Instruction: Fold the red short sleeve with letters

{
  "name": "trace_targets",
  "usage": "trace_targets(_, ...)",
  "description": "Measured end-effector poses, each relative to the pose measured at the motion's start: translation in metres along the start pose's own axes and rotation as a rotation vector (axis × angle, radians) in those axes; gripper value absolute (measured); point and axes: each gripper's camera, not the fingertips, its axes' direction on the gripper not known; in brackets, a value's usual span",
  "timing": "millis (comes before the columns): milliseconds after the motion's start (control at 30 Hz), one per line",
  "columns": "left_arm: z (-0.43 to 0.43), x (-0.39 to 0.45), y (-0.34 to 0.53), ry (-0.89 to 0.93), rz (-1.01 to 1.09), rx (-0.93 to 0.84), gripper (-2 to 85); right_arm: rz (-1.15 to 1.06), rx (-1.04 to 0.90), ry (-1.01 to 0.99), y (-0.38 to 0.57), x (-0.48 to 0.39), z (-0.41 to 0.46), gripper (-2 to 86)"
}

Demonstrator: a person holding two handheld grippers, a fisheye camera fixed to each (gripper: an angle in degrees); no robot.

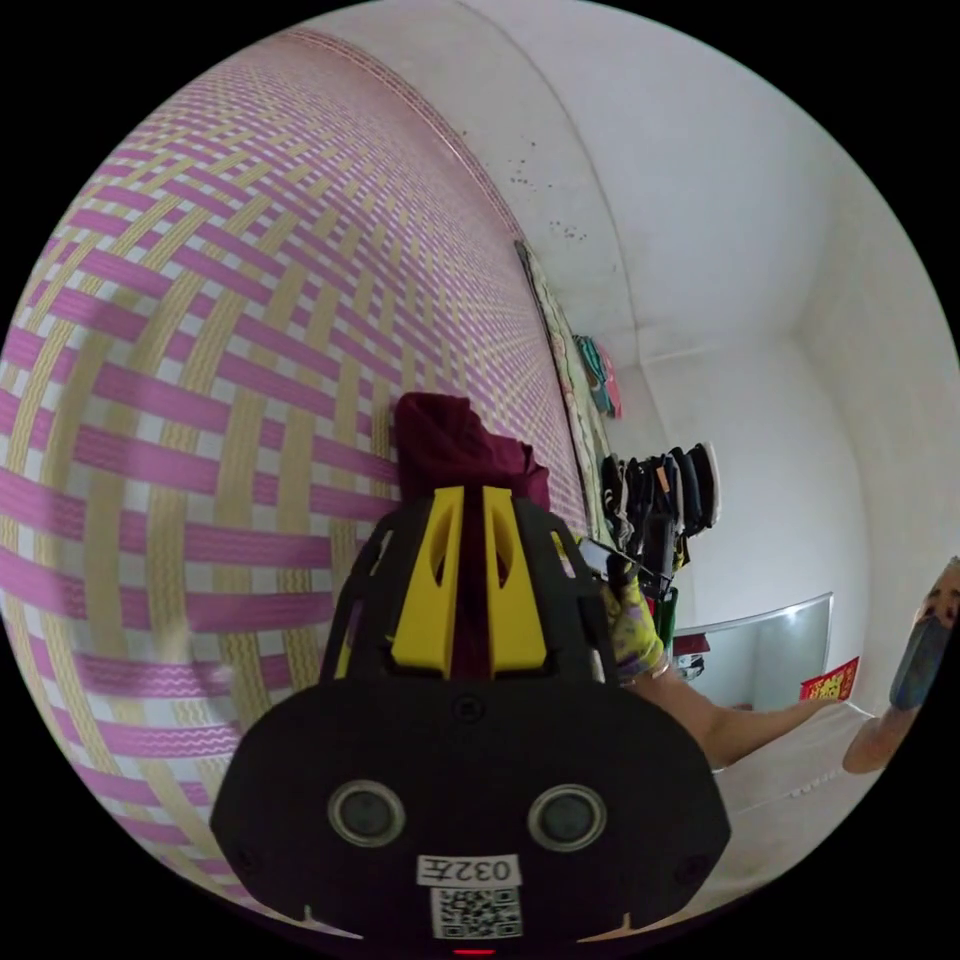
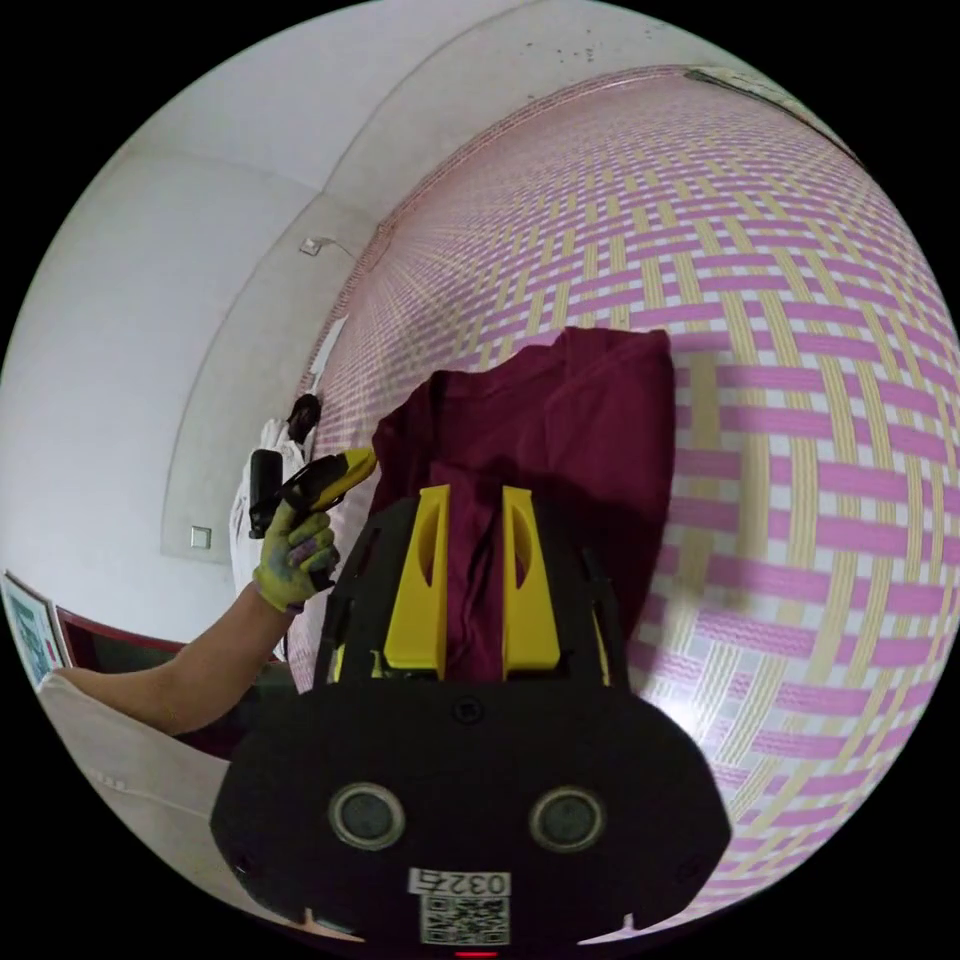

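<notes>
In the left gripper view, the left tool (image 1: 468, 500) sits at lower centre, its yellow jaws clenched on a bunched fold of the red short sleeve (image 1: 450, 440), which rises just above the jaw tips against the pink and yellow woven mat (image 1: 200, 400). In the right gripper view, the right tool (image 2: 472, 500) likewise grips the shirt (image 2: 570, 420) between both jaws; the fabric spreads across the centre of the frame over the mat (image 2: 800, 400). At left, a gloved hand (image 2: 295, 555) holds the other tool.

Bright, even light; fisheye-warped edges.
</notes>
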Motion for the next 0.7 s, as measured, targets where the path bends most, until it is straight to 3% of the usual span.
trace_targets(100, 0.003, -0.009, -0.004, 0.013, -0.015, 0.004, -0.5, -0.002, -0.069, 0.029, -0.018, 0.001, 0.016, 7.6)
trace_targets(300, 0.011, -0.016, -0.014, 0.023, -0.024, 0.011, -0.7, -0.003, -0.030, 0.055, -0.023, 0.005, 0.011, 8.7)
trace_targets(400, 0.016, -0.016, -0.019, 0.020, -0.024, 0.007, -0.8, -0.024, -0.054, -0.049, -0.026, 0.012, 0.017, 8.5)
trace_targets(700, 0.022, -0.015, -0.034, 0.028, -0.024, 0.020, -1.1, -0.185, 0.037, 0.001, -0.031, -0.036, -0.004, -0.2)
